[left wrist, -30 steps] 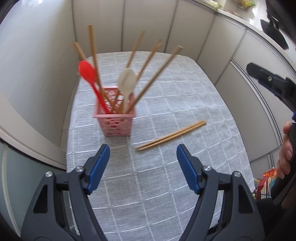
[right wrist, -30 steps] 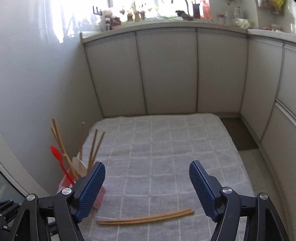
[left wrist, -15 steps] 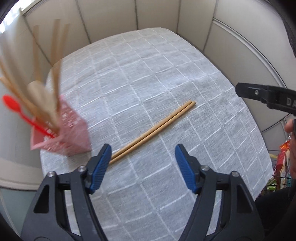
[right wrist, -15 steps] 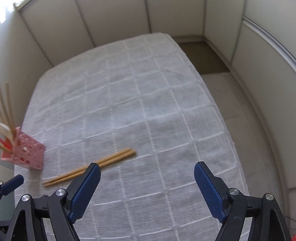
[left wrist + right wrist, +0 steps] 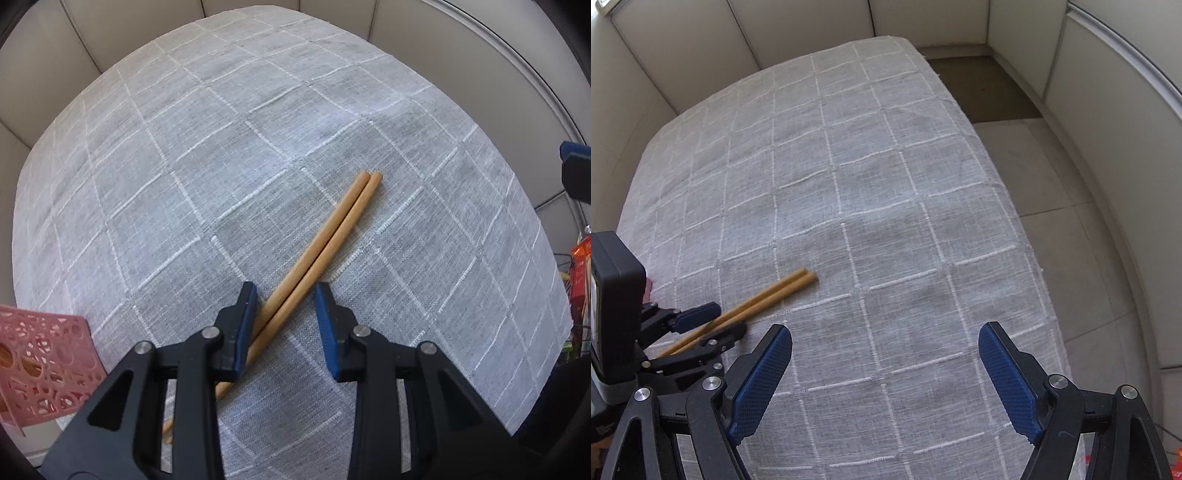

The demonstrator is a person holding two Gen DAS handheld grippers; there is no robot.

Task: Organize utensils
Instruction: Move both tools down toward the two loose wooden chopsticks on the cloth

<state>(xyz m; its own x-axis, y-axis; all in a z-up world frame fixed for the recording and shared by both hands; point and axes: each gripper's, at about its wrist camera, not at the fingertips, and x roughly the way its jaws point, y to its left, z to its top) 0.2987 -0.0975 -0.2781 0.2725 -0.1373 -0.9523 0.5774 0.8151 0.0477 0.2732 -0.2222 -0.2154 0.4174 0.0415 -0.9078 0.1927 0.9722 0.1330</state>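
Chopsticks (image 5: 325, 240) now between closing left gripper (image 5: 284, 314) jaws, earlier well ahead; pickup imminent; right gripper (image 5: 884, 354) wide, empty.

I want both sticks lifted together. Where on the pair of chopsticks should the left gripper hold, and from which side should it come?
Grip the pair of chopsticks near the thin end, from above, fingers straddling both sticks crosswise. They lie flat and touching on the tablecloth; the left gripper is closing there.

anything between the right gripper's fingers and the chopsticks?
No. In the right wrist view, only bare checked tablecloth lies between the open right gripper and the chopsticks. The closing left gripper straddles them.
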